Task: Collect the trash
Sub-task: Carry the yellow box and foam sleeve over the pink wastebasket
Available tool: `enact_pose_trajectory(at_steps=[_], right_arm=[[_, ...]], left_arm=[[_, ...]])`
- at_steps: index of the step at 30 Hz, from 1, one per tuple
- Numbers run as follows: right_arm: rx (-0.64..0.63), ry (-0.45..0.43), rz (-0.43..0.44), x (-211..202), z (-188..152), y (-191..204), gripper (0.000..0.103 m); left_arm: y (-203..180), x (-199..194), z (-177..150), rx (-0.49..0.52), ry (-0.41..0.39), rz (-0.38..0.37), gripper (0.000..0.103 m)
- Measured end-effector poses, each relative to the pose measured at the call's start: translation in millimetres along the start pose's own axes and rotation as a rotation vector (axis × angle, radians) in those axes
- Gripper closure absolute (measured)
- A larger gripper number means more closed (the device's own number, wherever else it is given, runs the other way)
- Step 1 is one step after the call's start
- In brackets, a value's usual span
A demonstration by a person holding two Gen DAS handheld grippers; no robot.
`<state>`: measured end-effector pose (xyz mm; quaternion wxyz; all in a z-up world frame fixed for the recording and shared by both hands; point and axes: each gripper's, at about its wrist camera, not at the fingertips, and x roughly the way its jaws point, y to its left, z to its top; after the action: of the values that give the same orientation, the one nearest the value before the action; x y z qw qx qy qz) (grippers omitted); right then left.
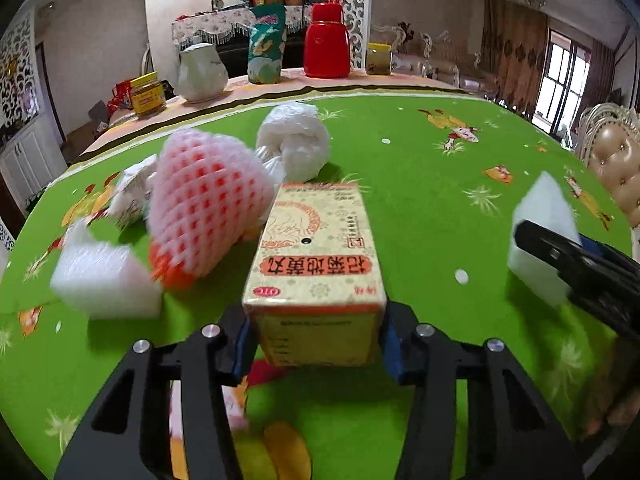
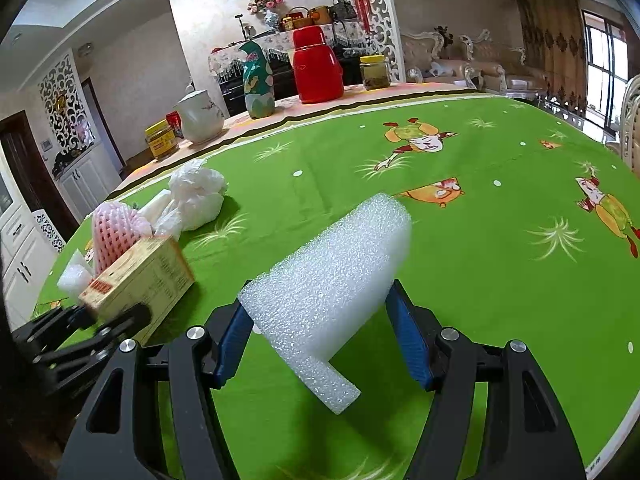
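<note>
We see the left gripper (image 1: 316,344) with its jaws clamped on the near end of a yellow medicine box (image 1: 316,264), seemingly raised slightly off the green worktop (image 1: 420,208). The right gripper (image 2: 320,336) has its jaws pressed against a white foam piece (image 2: 332,276). A pink foam net (image 1: 204,216) and a white plastic bag (image 1: 296,140) lie beyond the box.

Standing along far table edge: red thermos (image 2: 317,65), teal patterned bottle (image 2: 258,82), white ceramic jug (image 2: 199,115), yellow-lidded jar (image 2: 161,139). Green cartoon tablecloth (image 2: 480,208) covering table.
</note>
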<state>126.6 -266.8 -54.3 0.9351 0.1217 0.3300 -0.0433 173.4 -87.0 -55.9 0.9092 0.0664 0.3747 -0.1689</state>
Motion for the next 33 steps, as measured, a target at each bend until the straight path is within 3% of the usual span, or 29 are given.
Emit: enact_pose_trajectory(at_steps=[12,20,28,33], right_arm=[[-0.076,0.008,0.033,1,-1,17,0.04],[-0.203,0.06,0.109,-4,-19,59,0.04],[-0.348,0.094,0.188,-36,-53,109,0.04],[-0.426,0.058,0.215,-78,-73,135,0.04]], left_arm=[[14,-80,-57,-0.035,-0.115,0.057,0.055],[38,-116,-87,-0.097,-0.151,0.126,0.055],[60,-156,-116,-0.126,-0.176,0.176,0.055],[67,-186,-135,-0.131,-0.215,0.202,0.055]])
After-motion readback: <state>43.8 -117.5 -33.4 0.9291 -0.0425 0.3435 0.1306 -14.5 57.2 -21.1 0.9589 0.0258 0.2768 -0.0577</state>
